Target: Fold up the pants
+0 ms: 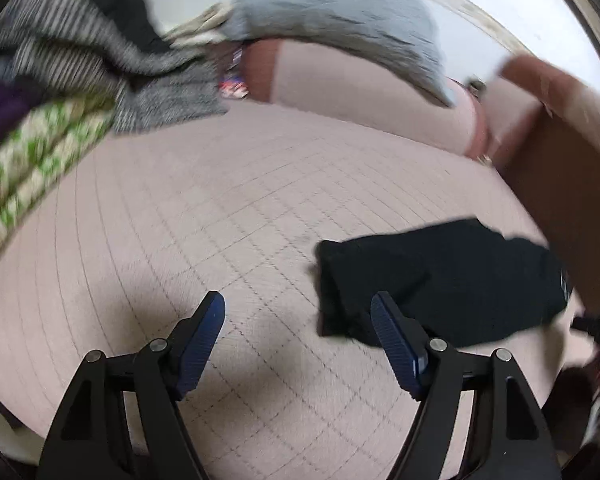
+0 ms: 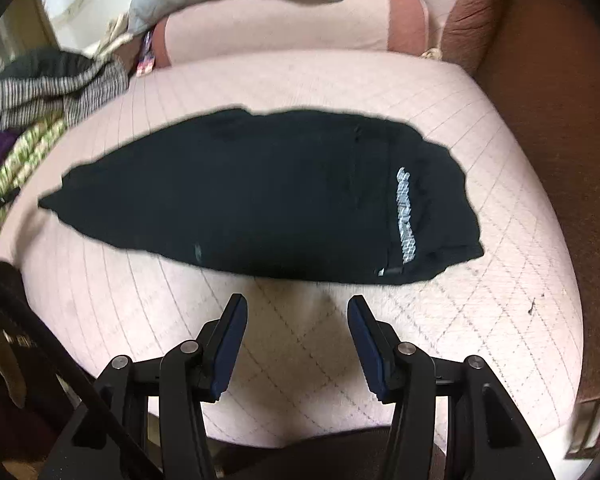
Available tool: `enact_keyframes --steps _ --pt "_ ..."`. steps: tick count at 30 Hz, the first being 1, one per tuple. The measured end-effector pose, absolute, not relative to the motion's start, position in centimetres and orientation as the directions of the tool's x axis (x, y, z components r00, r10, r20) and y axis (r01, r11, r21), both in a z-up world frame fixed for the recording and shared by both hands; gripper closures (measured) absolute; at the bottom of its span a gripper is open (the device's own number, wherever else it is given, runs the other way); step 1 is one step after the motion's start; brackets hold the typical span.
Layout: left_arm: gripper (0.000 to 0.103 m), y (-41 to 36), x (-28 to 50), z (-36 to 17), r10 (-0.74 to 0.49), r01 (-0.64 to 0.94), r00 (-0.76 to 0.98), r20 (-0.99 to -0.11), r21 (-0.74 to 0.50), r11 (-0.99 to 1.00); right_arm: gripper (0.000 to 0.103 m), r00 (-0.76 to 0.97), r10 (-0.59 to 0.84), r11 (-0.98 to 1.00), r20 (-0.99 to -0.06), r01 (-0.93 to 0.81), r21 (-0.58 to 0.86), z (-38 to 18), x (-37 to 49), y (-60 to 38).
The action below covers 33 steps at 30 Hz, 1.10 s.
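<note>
With both the left gripper [image 1: 298, 306] and right gripper [image 2: 297, 308] open and empty above the bed [image 2: 480, 300], the black pants [image 2: 260, 196] lie flat and lengthwise ahead, so each should probably pinch one end's edge squarely before folding across.

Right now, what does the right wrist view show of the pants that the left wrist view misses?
Only the right wrist view shows the black pants whole, laid lengthwise, with a silver logo strip near one end. Only the left wrist view shows the left gripper, open, beside the pants' end. Both share the pink quilted cushion, the striped clothes pile and the grey pillow. The right gripper is open.
</note>
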<state>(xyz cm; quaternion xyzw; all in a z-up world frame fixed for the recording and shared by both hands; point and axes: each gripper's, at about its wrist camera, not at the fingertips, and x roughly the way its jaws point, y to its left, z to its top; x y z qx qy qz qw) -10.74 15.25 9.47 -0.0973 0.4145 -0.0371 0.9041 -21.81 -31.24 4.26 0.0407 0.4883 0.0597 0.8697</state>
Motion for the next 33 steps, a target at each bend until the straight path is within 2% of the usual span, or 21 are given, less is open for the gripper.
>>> enact_keyframes --steps 3,6,9,10,13,14,15,16,18,19,20,21,22,24,27,29,33 --pt "0.028 14.4 -8.9 8.6 -0.159 -0.051 0.627 -0.762 -0.243 0.969 0.046 0.560 0.181 0.981 -0.809 -0.047 0.187 5.3 -21.0 -30.9" --pt "0.028 11.2 -7.2 7.7 -0.140 -0.009 0.606 -0.783 -0.183 0.983 0.046 0.575 0.255 0.958 -0.777 -0.041 0.284 5.5 -20.0 -30.5" --pt "0.028 7.0 -6.1 6.2 -0.079 0.099 0.582 -0.809 -0.026 0.995 0.046 0.583 0.345 0.907 -0.736 -0.006 0.420 4.7 -19.0 -31.4" --pt "0.028 5.5 -5.7 5.2 -0.025 0.132 0.564 -0.825 0.060 0.989 0.046 0.581 0.362 0.891 -0.729 0.013 0.453 4.2 -18.7 -32.0" --pt "0.027 3.7 -5.8 2.9 0.095 0.182 0.563 -0.821 0.235 0.955 0.046 0.536 0.337 0.880 -0.774 0.112 0.461 1.9 -17.6 -33.5" --pt "0.025 3.7 -6.2 3.0 0.099 0.184 0.585 -0.805 0.251 0.950 0.053 0.518 0.312 0.883 -0.796 0.151 0.444 1.2 -17.3 -33.8" --pt "0.024 3.8 -6.4 3.1 0.120 0.178 0.599 -0.791 0.278 0.944 0.066 0.518 0.321 0.871 -0.793 0.167 0.462 0.6 -17.4 -34.7" --pt "0.023 4.0 -6.6 3.3 0.136 0.173 0.607 -0.783 0.297 0.939 0.070 0.522 0.327 0.862 -0.787 0.177 0.476 0.6 -17.6 -35.1" --pt "0.023 4.7 -7.0 3.6 0.118 0.179 0.615 -0.780 0.284 0.942 0.069 0.512 0.251 0.879 -0.821 0.235 0.415 1.0 -18.1 -35.8" --pt "0.023 5.3 -7.2 3.9 0.095 0.182 0.621 -0.778 0.261 0.948 0.068 0.488 0.129 0.914 -0.863 0.278 0.294 1.5 -18.4 -35.7" --pt "0.023 5.8 -7.4 4.2 0.077 0.180 0.627 -0.776 0.240 0.954 0.061 0.469 0.052 0.930 -0.882 0.300 0.215 1.7 -18.4 -35.6" --pt "0.023 6.4 -7.5 4.6 0.063 0.171 0.633 -0.772 0.218 0.961 0.059 0.451 -0.039 0.940 -0.892 0.318 0.120 1.9 -18.6 -35.4" --pt "0.023 7.3 -7.6 5.3 0.060 0.143 0.647 -0.760 0.199 0.970 0.059 0.459 -0.065 0.943 -0.886 0.318 0.095 2.4 -18.8 -35.3" --pt "0.023 8.7 -7.8 6.3 0.016 0.111 0.669 -0.743 0.122 0.986 0.059 0.517 -0.037 0.939 -0.855 0.310 0.147 3.9 -19.1 -35.1" --pt "0.023 11.2 -7.6 7.4 -0.068 0.024 0.690 -0.720 -0.072 0.997 0.059 0.620 -0.021 0.935 -0.784 0.289 0.204 6.8 -18.6 -33.7" --pt "0.023 12.6 -7.4 7.5 -0.100 -0.038 0.694 -0.713 -0.175 0.984 0.058 0.668 0.075 0.935 -0.741 0.211 0.285 8.2 -16.9 -31.4" --pt "0.023 13.7 -7.6 6.4 -0.126 -0.091 0.659 -0.741 -0.245 0.965 0.058 0.632 0.286 0.915 -0.720 0.044 0.402 8.0 -12.2 -25.1"
